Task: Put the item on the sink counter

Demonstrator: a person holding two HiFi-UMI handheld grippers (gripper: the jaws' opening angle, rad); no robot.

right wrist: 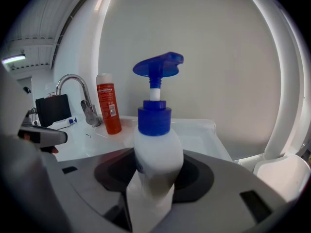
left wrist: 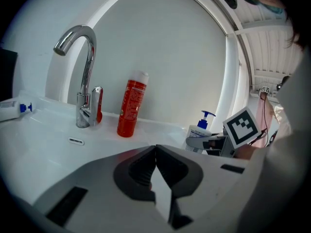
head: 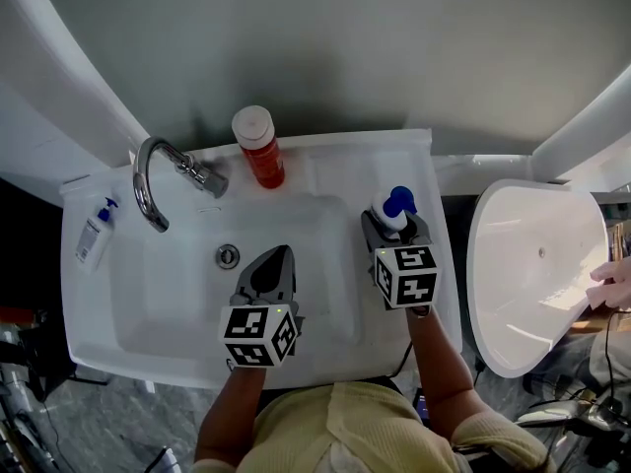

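jaws of right gripper (head: 394, 225) clamp the pump bottle (right wrist: 158, 149); left gripper (head: 279, 259) jaws closed together.

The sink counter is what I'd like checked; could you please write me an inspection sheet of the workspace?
Surface: white sink counter, chrome faucet at back left, drain in the basin.
Job's things: white pump bottle with blue pump, upright at the counter's right edge; contact with the counter cannot be told.
Clutter: red bottle standing at the back rim; small bottle lying at far left.
Grippers: left gripper shut, empty, over the basin; right gripper shut on the pump bottle.
Cables: thin dark lead at far right, off the counter.
Surroundings: white tub to the right, a person's hand at its edge.
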